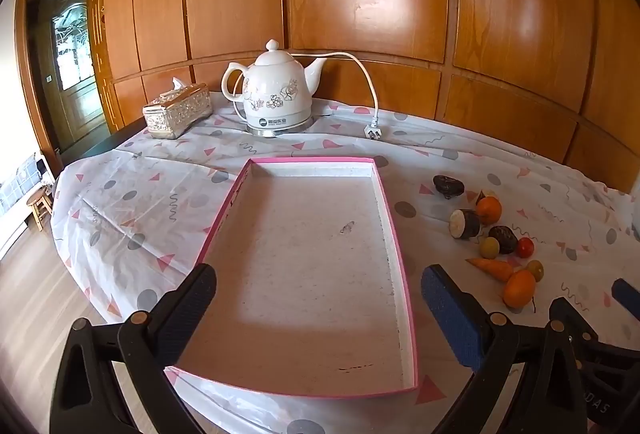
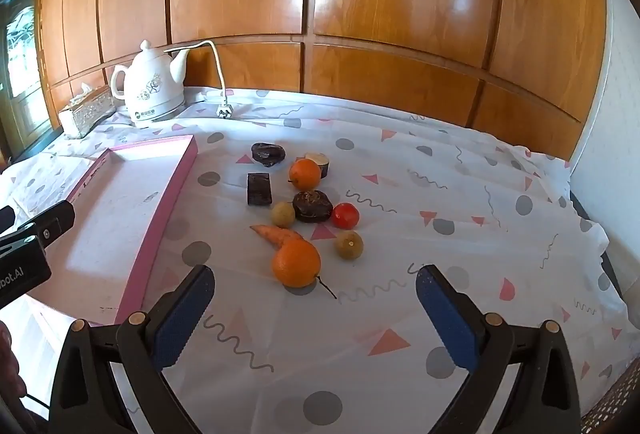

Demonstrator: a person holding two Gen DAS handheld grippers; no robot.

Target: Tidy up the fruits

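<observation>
A shallow pink-rimmed tray (image 1: 384,202) (image 2: 176,178) lies on the patterned tablecloth with nothing in it. My left gripper (image 1: 318,306) hovers open above its near half. To the tray's right lies a cluster of produce: a near orange (image 2: 297,263) (image 1: 519,289), a far orange (image 2: 305,174) (image 1: 489,210), a carrot (image 2: 276,235) (image 1: 491,268), a red tomato (image 2: 346,215) (image 1: 525,247), two yellowish round fruits (image 2: 349,244) (image 2: 283,214) and several dark pieces (image 2: 311,206). My right gripper (image 2: 314,298) stands open just in front of the near orange, touching nothing.
A white ceramic kettle (image 1: 276,94) (image 2: 154,90) with its cord and plug (image 1: 371,132) stands at the back, beside a silver tissue box (image 1: 178,110) (image 2: 86,112). Wooden wall panels rise behind the table. The table drops off at the left edge (image 1: 64,234).
</observation>
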